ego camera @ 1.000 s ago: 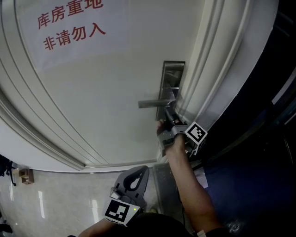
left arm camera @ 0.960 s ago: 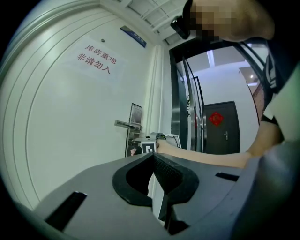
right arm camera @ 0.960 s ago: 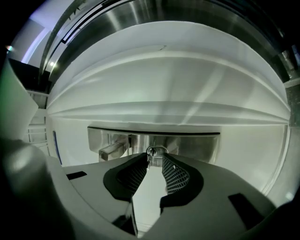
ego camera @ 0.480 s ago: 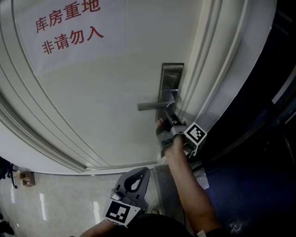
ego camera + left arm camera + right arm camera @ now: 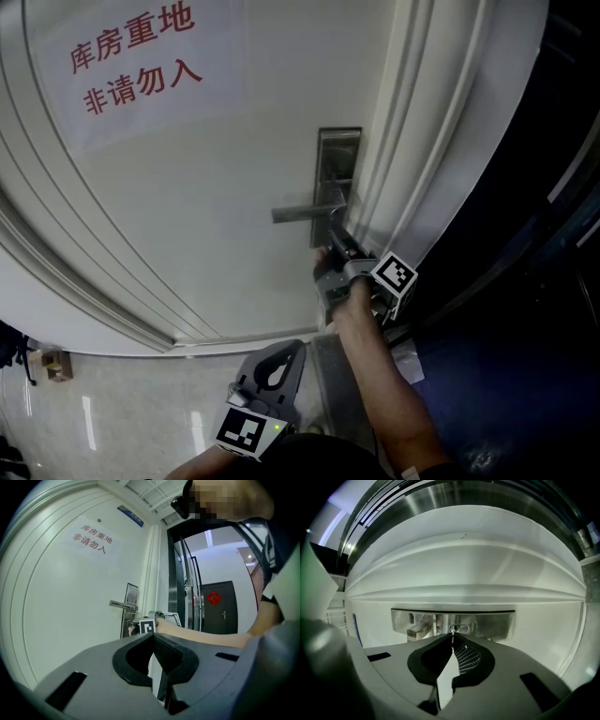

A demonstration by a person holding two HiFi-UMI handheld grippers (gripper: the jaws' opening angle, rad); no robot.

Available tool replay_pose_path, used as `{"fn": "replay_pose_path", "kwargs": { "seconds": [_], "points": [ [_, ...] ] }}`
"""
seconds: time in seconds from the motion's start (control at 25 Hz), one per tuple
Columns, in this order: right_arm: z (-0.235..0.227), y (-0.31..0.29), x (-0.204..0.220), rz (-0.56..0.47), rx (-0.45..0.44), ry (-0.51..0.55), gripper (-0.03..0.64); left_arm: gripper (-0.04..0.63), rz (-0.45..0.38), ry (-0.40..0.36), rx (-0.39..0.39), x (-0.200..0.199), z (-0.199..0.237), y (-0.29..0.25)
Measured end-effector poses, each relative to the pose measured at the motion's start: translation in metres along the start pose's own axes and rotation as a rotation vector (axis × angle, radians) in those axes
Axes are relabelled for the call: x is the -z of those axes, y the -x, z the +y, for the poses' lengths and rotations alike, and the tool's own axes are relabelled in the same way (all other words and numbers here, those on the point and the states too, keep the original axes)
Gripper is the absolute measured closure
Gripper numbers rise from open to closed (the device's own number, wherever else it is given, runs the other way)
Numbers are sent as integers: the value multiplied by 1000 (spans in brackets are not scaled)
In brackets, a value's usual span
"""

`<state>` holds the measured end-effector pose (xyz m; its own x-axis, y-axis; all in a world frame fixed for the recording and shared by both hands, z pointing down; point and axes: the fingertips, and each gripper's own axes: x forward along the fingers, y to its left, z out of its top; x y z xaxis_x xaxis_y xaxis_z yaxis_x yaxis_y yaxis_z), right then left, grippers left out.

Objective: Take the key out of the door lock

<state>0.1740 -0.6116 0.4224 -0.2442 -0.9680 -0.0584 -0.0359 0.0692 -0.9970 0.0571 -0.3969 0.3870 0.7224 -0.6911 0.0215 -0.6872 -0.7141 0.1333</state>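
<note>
A steel lock plate (image 5: 336,173) with a lever handle (image 5: 302,212) sits on the white door (image 5: 216,187). My right gripper (image 5: 334,234) is held up against the plate's lower end. In the right gripper view its jaws (image 5: 453,637) are closed on a small key (image 5: 453,631) with a key ring (image 5: 462,629), right in front of the plate (image 5: 487,623). Whether the key's blade is still inside the lock is hidden. My left gripper (image 5: 279,354) hangs low near the floor, shut on nothing, and it (image 5: 152,635) faces the door.
A paper sign with red characters (image 5: 131,56) hangs on the door's upper left. The door frame (image 5: 422,159) runs along the right of the lock, with a dark opening (image 5: 525,281) beyond it. Pale tiled floor (image 5: 112,403) lies below.
The right gripper has stayed at the lock plate with the key in its jaws, shifting only slightly. The left gripper has not moved.
</note>
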Motion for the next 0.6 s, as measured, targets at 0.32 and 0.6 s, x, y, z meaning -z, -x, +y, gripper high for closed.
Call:
{"fn": "replay_pose_path", "kwargs": {
  "seconds": [0.32,0.6],
  "points": [
    [3,33,12,34,0,-3,595,591,-5,-9,2,-1,-17,7],
    [13,76,31,66,-37,-7,595,591,-24,-21,12,-6,-38,19]
  ]
}}
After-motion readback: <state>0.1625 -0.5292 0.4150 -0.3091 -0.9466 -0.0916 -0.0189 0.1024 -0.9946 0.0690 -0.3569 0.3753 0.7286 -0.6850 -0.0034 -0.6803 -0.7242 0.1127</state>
